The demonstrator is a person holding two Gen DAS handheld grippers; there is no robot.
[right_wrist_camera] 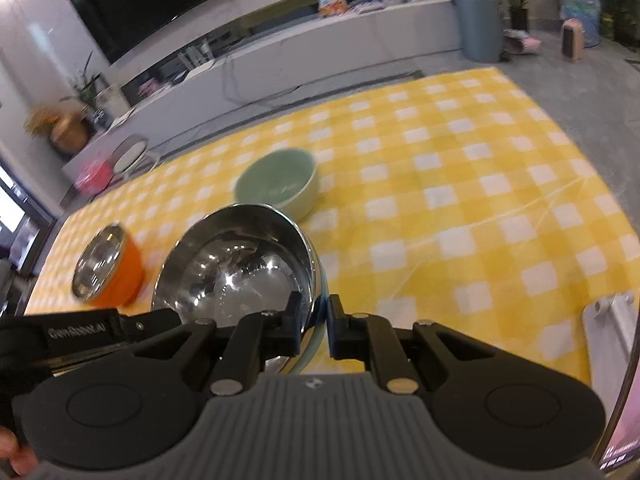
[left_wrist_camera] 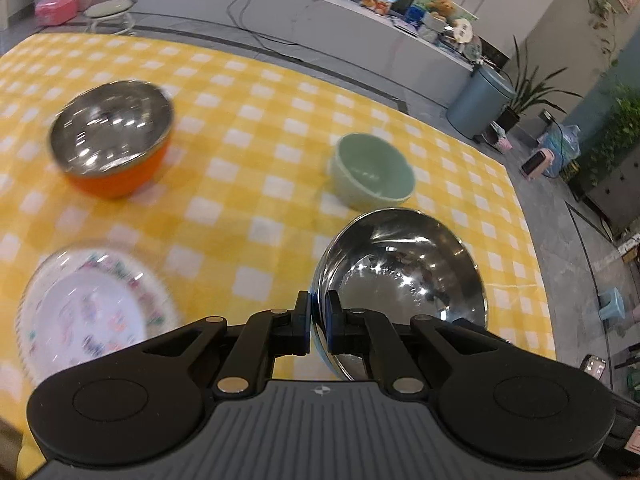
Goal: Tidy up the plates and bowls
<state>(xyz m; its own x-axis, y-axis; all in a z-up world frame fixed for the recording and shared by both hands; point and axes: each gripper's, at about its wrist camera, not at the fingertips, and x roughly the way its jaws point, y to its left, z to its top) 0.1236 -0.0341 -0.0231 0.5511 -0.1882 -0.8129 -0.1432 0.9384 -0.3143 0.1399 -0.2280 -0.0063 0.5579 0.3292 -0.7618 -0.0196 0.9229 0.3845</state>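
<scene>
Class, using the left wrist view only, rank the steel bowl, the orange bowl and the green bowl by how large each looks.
1. steel bowl, though it sits nearest the camera
2. orange bowl
3. green bowl

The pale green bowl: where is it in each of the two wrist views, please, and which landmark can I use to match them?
Left wrist view: the pale green bowl stands right of centre on the checked cloth, just beyond the shiny steel bowl.
Right wrist view: the pale green bowl stands left of centre, just beyond the steel bowl.
Shared landmark: the orange bowl, left of both.
</scene>
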